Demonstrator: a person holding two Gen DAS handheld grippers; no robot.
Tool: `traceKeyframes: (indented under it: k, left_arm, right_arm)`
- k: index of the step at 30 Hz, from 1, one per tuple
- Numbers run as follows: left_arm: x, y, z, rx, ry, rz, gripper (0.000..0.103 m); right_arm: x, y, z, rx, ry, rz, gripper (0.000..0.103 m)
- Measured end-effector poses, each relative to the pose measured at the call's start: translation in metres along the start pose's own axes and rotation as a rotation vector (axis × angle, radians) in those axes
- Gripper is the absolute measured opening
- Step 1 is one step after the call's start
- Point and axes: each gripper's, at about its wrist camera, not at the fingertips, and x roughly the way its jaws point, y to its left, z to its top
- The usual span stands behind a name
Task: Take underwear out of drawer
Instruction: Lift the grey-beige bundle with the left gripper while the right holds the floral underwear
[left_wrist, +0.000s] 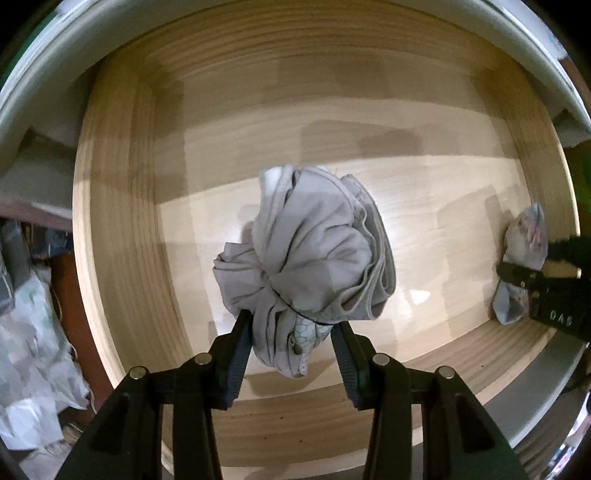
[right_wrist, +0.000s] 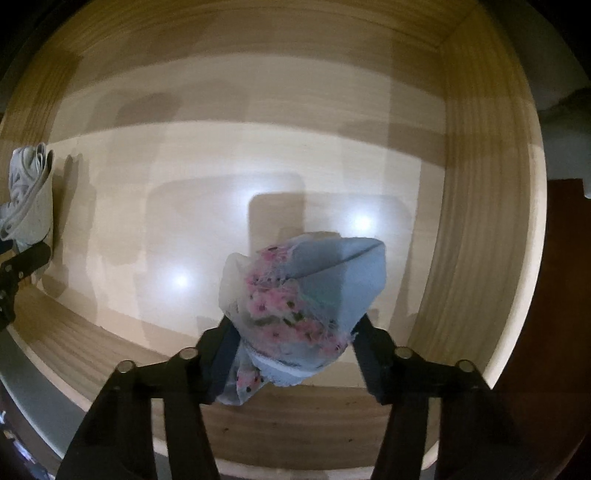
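Note:
My left gripper (left_wrist: 291, 325) is shut on bunched grey underwear (left_wrist: 310, 251) and holds it above the bare floor of the open wooden drawer (left_wrist: 443, 206). My right gripper (right_wrist: 293, 325) is shut on light blue underwear with pink floral lace (right_wrist: 306, 291), held above the drawer floor (right_wrist: 184, 184). The right gripper (left_wrist: 539, 280) and its blue piece (left_wrist: 524, 251) show at the right edge of the left wrist view. The left gripper (right_wrist: 22, 266) and the grey piece (right_wrist: 29, 192) show at the left edge of the right wrist view.
The drawer has pale wooden walls (left_wrist: 110, 221) and a white front (left_wrist: 535, 417). Crumpled light fabric (left_wrist: 33, 350) lies outside the drawer at the lower left. Dark wood furniture (right_wrist: 565, 295) stands to the right of the drawer.

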Motion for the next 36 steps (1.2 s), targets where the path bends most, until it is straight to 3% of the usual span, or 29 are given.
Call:
traceKeyframes:
  k: [2, 10, 21, 36]
  left_arm:
    - [0.001, 0.002, 0.000, -0.015, -0.003, -0.003, 0.042]
    - [0.010, 0.013, -0.006, -0.070, -0.044, -0.027, 0.039]
    - [-0.022, 0.021, -0.016, -0.091, -0.155, 0.010, 0.035]
    - [-0.065, 0.031, -0.038, -0.089, -0.263, 0.033, 0.035]
  right_arm:
    - [0.000, 0.000, -0.002, -0.008, 0.007, 0.003, 0.044]
    - [0.003, -0.009, -0.006, 0.022, 0.048, 0.052, 0.042]
    - [0.007, -0.030, -0.019, 0.080, 0.042, 0.102, 0.039]
    - [0.020, -0.008, -0.045, 0.061, 0.016, 0.048, 0.036]
